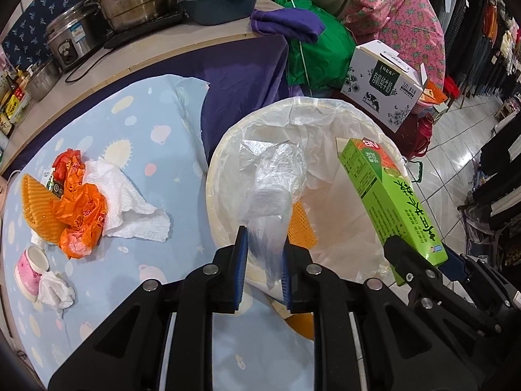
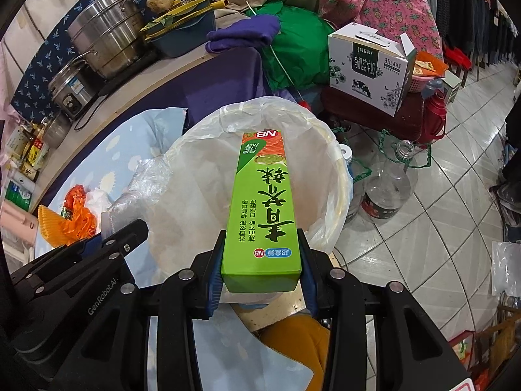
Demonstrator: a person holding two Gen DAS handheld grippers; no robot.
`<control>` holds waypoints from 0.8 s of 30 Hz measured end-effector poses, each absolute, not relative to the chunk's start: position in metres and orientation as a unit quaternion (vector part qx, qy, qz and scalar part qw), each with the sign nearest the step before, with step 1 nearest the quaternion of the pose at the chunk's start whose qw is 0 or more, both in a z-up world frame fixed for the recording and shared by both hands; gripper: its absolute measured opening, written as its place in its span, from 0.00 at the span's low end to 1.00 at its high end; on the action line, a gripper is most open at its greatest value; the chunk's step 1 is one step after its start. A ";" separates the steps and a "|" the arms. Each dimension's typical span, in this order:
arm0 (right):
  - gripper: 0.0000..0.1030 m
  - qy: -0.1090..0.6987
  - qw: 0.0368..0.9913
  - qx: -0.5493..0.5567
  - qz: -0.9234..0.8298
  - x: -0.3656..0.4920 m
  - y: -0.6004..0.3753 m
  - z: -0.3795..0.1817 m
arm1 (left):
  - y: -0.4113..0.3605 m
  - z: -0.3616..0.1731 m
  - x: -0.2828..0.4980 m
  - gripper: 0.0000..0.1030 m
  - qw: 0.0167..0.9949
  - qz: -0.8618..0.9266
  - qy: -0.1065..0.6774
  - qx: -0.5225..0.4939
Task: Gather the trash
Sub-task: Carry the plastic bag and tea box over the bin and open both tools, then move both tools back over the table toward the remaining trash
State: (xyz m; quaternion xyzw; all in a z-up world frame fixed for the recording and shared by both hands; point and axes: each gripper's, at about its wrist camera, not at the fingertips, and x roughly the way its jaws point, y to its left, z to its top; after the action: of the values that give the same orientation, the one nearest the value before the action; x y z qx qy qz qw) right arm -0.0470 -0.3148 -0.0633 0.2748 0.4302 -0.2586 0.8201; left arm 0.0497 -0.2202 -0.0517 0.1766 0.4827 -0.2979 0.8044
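Ok, left wrist view: left claw (image 1: 263,254) pinched on clear plastic bag (image 1: 270,192), bag hanging over lined trash bin (image 1: 325,110). Orange bag (image 1: 81,208), paper towel (image 1: 127,195), yellow foam net (image 1: 35,205), pink cup (image 1: 29,270) lie on blue-clothed counter (image 1: 156,150), left of bin. Right wrist view: right claw (image 2: 260,260) clamped on green carton (image 2: 263,208), carton pointing out above bin opening. Left claw at lower left, beside bin.
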 end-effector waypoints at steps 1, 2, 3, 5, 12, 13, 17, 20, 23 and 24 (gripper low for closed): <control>0.38 0.430 0.821 0.274 -0.258 -0.046 -0.315 -0.064 | -0.221 -0.052 0.050 0.19 0.804 -0.298 0.483 0.177; 0.38 0.428 0.821 0.275 -0.258 -0.046 -0.316 -0.064 | -0.221 -0.053 0.050 0.20 0.804 -0.298 0.482 0.178; 0.38 0.426 0.822 0.276 -0.259 -0.046 -0.316 -0.064 | -0.221 -0.053 0.051 0.21 0.805 -0.297 0.482 0.179; 0.39 0.421 0.822 0.279 -0.261 -0.046 -0.317 -0.063 | -0.221 -0.054 0.052 0.30 0.806 -0.295 0.482 0.177; 0.39 0.413 0.828 0.275 -0.262 -0.048 -0.315 -0.054 | -0.214 -0.049 0.054 0.51 0.816 -0.288 0.472 0.170; 0.39 0.411 0.829 0.274 -0.262 -0.048 -0.314 -0.053 | -0.213 -0.048 0.054 0.51 0.817 -0.288 0.471 0.168; 0.40 0.406 0.833 0.270 -0.261 -0.047 -0.311 -0.047 | -0.210 -0.045 0.056 0.52 0.820 -0.286 0.468 0.165; 0.40 0.403 0.835 0.270 -0.259 -0.047 -0.309 -0.043 | -0.208 -0.043 0.056 0.52 0.821 -0.285 0.468 0.162; 0.40 0.400 0.838 0.268 -0.257 -0.047 -0.306 -0.040 | -0.204 -0.040 0.056 0.52 0.823 -0.284 0.466 0.158; 0.40 0.399 0.839 0.267 -0.256 -0.047 -0.305 -0.038 | -0.202 -0.039 0.057 0.52 0.824 -0.284 0.465 0.157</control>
State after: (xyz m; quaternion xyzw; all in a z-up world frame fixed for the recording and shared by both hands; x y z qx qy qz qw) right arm -0.0471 -0.3048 -0.0381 0.2672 0.3990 -0.2560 0.8390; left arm 0.0568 -0.2019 -0.0387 0.1569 0.4649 -0.2840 0.8238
